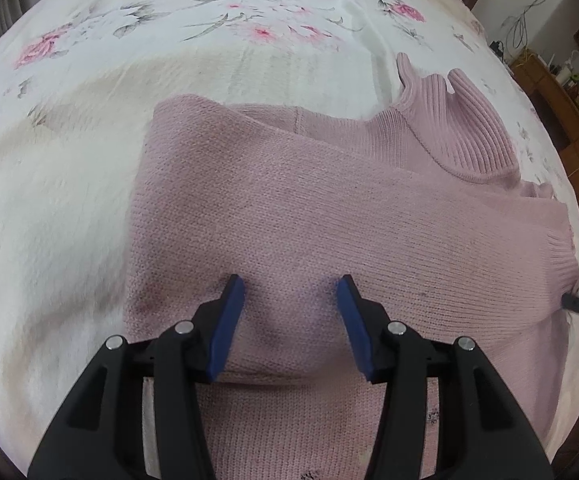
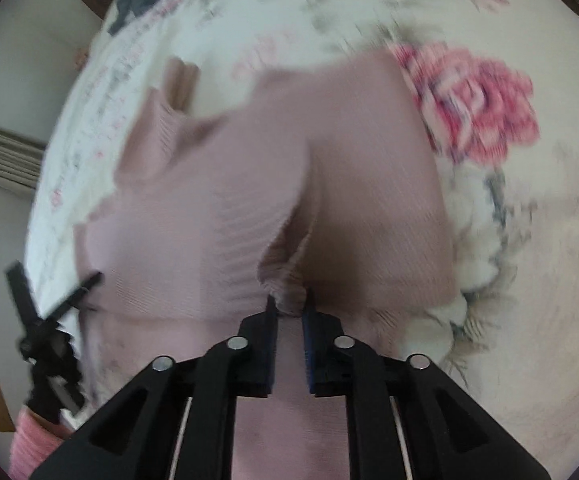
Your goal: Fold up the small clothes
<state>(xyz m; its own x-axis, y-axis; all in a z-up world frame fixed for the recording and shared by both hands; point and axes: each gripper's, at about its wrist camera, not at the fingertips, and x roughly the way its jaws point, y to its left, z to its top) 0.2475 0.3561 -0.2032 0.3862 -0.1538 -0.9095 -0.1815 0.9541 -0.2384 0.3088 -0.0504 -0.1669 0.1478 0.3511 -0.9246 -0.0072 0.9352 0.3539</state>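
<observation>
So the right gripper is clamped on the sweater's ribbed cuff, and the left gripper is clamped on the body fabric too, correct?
Not quite. The left gripper is open: the left wrist view shows its fingers spread wide over the pink sweater, gripping nothing. The rest holds: in the right wrist view the right gripper is shut on the ribbed cuff.

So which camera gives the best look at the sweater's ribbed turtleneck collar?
The left wrist view: the collar lies sharp and whole on the floral bedsheet. The right wrist view shows it only small and motion-blurred, off to the left.
</observation>
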